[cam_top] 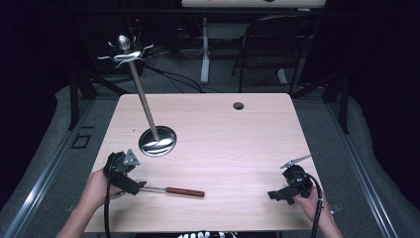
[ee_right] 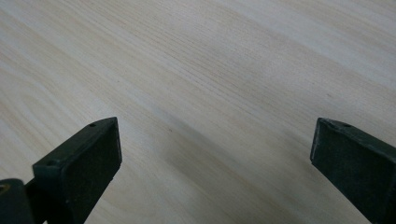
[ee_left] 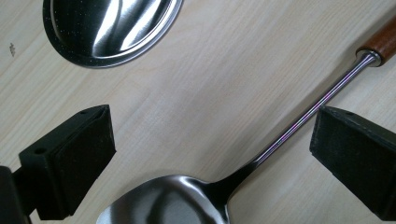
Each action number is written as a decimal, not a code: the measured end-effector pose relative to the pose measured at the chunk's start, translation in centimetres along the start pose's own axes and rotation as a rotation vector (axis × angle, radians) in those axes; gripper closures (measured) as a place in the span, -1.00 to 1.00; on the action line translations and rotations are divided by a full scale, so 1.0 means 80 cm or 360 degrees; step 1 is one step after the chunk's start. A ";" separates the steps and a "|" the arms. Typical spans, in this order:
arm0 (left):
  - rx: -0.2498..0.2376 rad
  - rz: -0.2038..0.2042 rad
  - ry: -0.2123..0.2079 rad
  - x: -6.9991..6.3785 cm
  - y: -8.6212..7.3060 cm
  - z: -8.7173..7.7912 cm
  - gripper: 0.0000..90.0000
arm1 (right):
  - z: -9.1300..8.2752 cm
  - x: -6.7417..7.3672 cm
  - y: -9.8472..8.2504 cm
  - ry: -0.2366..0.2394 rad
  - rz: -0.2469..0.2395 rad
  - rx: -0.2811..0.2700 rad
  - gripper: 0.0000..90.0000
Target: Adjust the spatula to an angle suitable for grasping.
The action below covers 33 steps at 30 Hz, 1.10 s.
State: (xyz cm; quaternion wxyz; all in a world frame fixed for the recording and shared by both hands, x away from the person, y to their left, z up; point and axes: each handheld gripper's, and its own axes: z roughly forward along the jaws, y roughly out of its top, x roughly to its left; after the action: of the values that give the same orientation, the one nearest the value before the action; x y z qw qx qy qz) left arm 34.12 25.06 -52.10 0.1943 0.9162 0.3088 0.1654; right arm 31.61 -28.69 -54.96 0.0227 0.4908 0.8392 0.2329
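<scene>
Left claw hangs low over the surface, tipped forward and down, jaws spread wide and gripping nothing; the spatula lies flat between them, its steel neck just inside the right-hand pad, bowl nearest the camera, wooden handle pointing away, probably so the neck can be pinched. The stand sits just beyond this claw. Right claw, well apart, rests level near the surface, fully open and empty.

In the high view the left gripper hid the spatula's blade from us. In the left gripper view we saw its wooden handle and the stand's round base cut off by the edges.
</scene>
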 end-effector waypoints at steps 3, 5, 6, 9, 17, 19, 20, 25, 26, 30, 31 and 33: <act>-0.0014 0.0011 0.0007 -0.001 0.000 0.000 -1.00 | 0.000 0.000 0.000 0.0001 -0.0006 0.0007 -0.96; -0.0020 0.0022 -0.0006 -0.001 0.001 0.000 -1.00 | 0.001 0.001 0.000 -0.0001 0.0001 0.0006 -0.96; -0.0023 0.0030 -0.0011 -0.001 0.001 0.000 -1.00 | 0.001 0.001 0.000 -0.0001 0.0001 0.0006 -0.96; -0.0025 0.0057 -0.0012 -0.002 0.001 -0.001 -1.00 | 0.001 0.001 0.001 -0.0003 -0.0004 0.0008 -0.96; -0.0046 0.0063 -0.0005 -0.004 0.001 -0.002 -1.00 | 0.000 0.001 0.001 -0.0011 -0.0037 0.0049 -0.96; -0.0048 0.0065 -0.0016 -0.004 0.001 -0.002 -1.00 | 0.001 0.001 0.001 -0.0003 -0.0026 0.0038 -0.96; -0.0052 0.0064 -0.0024 -0.004 0.001 -0.001 -1.00 | 0.001 0.002 0.001 -0.0004 -0.0028 0.0030 -0.96; -0.0059 0.0077 -0.0052 -0.007 0.003 -0.001 -1.00 | 0.001 0.003 0.002 0.0001 -0.0017 0.0031 -0.96; -0.0050 0.0087 -0.0049 -0.007 0.004 0.000 -1.00 | 0.002 0.003 0.002 0.0003 -0.0024 0.0033 -0.96; -0.0040 0.0095 -0.0071 -0.011 0.006 0.002 -0.92 | 0.001 0.003 0.002 0.0000 -0.0027 0.0033 -0.96; -0.0043 0.0098 -0.0082 -0.011 0.006 0.003 -0.92 | 0.001 0.003 0.002 0.0000 -0.0027 0.0033 -0.96; -0.0064 0.0109 -0.0138 -0.013 0.006 0.005 -0.70 | 0.001 0.002 0.002 -0.0003 -0.0020 0.0033 -0.96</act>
State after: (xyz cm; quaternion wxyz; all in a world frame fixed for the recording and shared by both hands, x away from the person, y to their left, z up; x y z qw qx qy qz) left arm 33.76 23.97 -52.38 0.2202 0.9284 0.2653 0.1384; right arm 31.66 -28.45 -54.95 0.0197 0.4859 0.8447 0.2235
